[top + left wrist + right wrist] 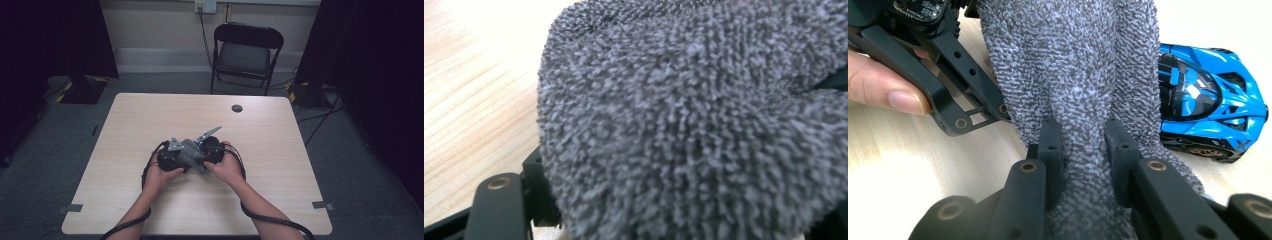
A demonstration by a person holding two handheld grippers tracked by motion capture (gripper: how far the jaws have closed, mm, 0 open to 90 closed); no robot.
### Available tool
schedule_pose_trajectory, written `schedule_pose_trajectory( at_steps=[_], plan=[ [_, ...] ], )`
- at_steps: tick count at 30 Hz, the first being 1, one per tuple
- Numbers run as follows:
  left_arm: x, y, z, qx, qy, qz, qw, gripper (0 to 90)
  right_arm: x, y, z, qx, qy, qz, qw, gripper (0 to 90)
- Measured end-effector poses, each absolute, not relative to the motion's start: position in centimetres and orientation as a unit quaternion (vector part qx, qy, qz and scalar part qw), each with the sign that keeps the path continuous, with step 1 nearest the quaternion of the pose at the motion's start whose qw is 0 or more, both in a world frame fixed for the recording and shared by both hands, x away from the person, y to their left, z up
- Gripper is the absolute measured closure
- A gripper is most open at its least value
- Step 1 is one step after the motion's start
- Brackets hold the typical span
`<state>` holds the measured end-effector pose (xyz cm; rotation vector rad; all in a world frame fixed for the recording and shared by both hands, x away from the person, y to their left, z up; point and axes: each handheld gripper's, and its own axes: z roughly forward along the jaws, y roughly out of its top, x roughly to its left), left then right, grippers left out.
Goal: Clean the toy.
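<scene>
Two-handed handling of a grey cloth (1073, 75), bunched between the tools low over the desk (150, 120). Found the right tool (1083, 140) clamped on a narrow fold, with the rest rising ahead of its jaws. Could not tell of the left tool (169, 159) whether pinched on the cloth or standing apart around it; saw fluffy pile heaped across its jaws. Noted a blue car (1208, 105) just beyond the cloth, right of the right tool, partly hidden by it. Judged the cloth soft, light and limp: no shape of its own, sagging wherever unsupported, unlikely to slip once gathered. Judged an edge or a thick gathered fold the best hold, enough to fill the jaws. Reckoned the car liable to roll if dragged along.
</scene>
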<state>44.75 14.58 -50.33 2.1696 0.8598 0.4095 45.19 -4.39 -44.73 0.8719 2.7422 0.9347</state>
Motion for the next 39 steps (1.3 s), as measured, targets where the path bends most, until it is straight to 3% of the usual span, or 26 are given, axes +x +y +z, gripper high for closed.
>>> schedule_pose_trajectory(
  at_steps=[39],
  plan=[
    [44.7,14.5,-50.4,0.846,0.341,0.15,0.381,24.1,49.0,-7.2,-44.7,0.35,0.888,0.29,0.073,74.5]
  ],
)
